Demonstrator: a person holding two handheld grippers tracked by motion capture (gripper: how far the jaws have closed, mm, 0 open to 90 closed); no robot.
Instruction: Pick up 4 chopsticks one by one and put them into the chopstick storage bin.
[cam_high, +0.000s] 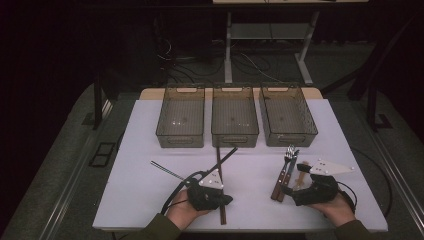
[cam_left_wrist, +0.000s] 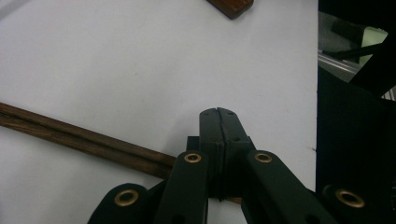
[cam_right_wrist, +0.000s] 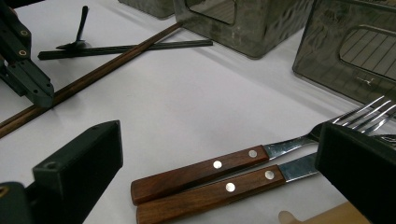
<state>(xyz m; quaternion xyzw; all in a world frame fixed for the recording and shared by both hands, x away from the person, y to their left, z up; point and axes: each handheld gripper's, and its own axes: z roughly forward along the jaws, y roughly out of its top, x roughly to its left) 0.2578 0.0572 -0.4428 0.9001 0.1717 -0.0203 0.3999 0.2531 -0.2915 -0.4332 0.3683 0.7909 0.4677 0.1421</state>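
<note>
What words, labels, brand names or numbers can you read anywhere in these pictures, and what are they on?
None can be read.
The three bins carry no readable label.
The wooden-handled forks show rivets but no brand mark.
The wooden chopsticks and the black chopsticks are plain.
The left gripper and the right gripper bear no lettering that can be made out.

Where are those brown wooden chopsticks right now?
In the high view the chopsticks lie left of centre on the white table, before the middle bin, their near ends under the left gripper.
</note>
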